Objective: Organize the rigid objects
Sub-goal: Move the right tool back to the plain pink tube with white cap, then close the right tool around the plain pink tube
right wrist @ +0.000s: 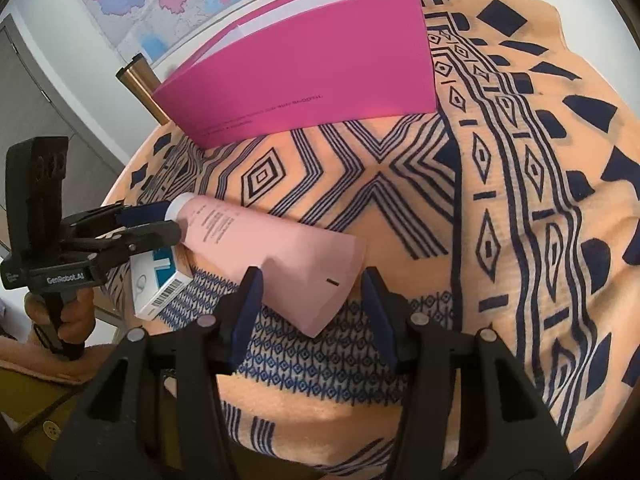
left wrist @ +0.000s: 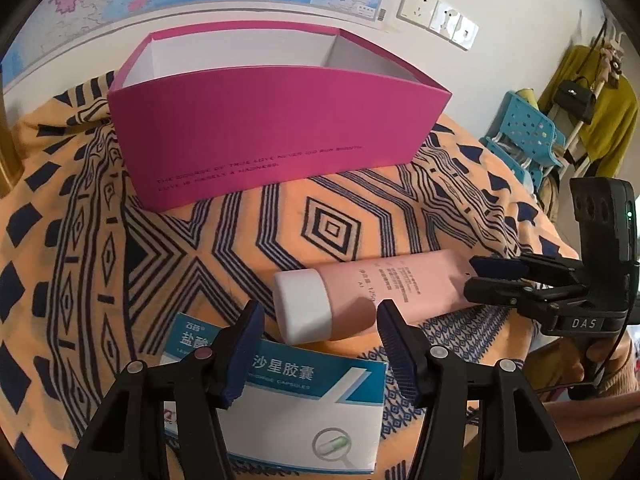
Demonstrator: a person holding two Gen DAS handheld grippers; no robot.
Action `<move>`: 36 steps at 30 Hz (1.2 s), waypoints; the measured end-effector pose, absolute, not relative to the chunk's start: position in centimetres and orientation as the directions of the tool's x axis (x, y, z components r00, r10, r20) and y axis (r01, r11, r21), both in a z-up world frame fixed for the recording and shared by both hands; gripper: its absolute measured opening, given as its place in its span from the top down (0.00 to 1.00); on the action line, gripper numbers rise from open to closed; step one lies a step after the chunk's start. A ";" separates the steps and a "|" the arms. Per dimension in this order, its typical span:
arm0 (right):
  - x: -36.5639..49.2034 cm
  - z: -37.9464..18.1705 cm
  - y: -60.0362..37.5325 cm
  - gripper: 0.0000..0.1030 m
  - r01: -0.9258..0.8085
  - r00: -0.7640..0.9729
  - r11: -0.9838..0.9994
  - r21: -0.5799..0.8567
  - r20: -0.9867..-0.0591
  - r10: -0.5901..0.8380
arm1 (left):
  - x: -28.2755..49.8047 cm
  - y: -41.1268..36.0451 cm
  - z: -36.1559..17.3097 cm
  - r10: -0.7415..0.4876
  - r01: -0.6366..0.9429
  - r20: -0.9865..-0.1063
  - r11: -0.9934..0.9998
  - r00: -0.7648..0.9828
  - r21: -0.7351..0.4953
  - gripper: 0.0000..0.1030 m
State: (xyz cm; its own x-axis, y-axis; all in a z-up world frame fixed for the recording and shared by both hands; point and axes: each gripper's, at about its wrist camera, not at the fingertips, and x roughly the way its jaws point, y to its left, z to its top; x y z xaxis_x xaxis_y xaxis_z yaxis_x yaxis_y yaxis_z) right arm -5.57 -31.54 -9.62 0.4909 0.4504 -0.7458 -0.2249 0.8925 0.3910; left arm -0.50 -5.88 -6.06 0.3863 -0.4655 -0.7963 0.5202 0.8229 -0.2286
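Note:
A pink tube (left wrist: 404,288) with a white cap (left wrist: 304,306) lies flat on the patterned cloth. In front of it lies a white and blue medicine box (left wrist: 304,408). My left gripper (left wrist: 320,350) is open and hovers over the box's far edge, close to the cap; no pad presses on anything. My right gripper (right wrist: 312,308) is open with the tube's (right wrist: 260,240) flat crimped end between its fingers. The tube still rests on the cloth. Behind both stands an open magenta box (left wrist: 272,132), white inside. In the right wrist view the left gripper (right wrist: 172,219) sits above the medicine box (right wrist: 160,280).
An orange cloth (right wrist: 520,200) with dark blue patterns covers the table. A map and wall sockets (left wrist: 436,12) are behind. A blue perforated rack (left wrist: 524,132) and a hanging garment with a black bag (left wrist: 580,96) stand at the right. A brass cylinder (right wrist: 140,84) stands behind the magenta box (right wrist: 304,68).

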 end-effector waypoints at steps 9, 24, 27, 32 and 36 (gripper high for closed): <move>-5.4 -9.5 -31.4 0.50 -0.214 0.498 0.894 0.395 -0.743 0.448 | -0.6 -6.6 -5.9 -0.471 0.523 -0.796 0.819 0.380 -0.234 0.43; -4.4 -7.4 -31.7 0.50 -0.234 0.554 0.903 0.359 -0.714 0.427 | 0.2 -6.5 -4.4 -0.492 0.509 -0.766 0.823 0.414 -0.253 0.43; -4.1 -6.9 -31.8 0.50 -0.238 0.568 0.906 0.351 -0.707 0.423 | 0.4 -6.6 -3.9 -0.496 0.510 -0.756 0.823 0.426 -0.252 0.43; -3.8 -5.6 -32.0 0.50 -0.247 0.600 0.910 0.334 -0.685 0.414 | 0.7 -6.8 -2.7 -0.506 0.512 -0.738 0.821 0.447 -0.254 0.43; -3.4 -4.9 -32.2 0.50 -0.247 0.616 0.913 0.326 -0.674 0.408 | 0.9 -7.1 -2.0 -0.511 0.517 -0.727 0.819 0.458 -0.251 0.43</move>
State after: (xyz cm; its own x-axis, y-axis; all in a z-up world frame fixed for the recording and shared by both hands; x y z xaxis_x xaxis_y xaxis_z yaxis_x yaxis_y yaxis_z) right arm -3.43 -32.25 -4.92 0.6159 0.4075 -0.6742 -0.2471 0.9126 0.3258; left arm 0.92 -7.12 -2.05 0.4580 -0.5114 -0.7271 0.5165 0.8188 -0.2506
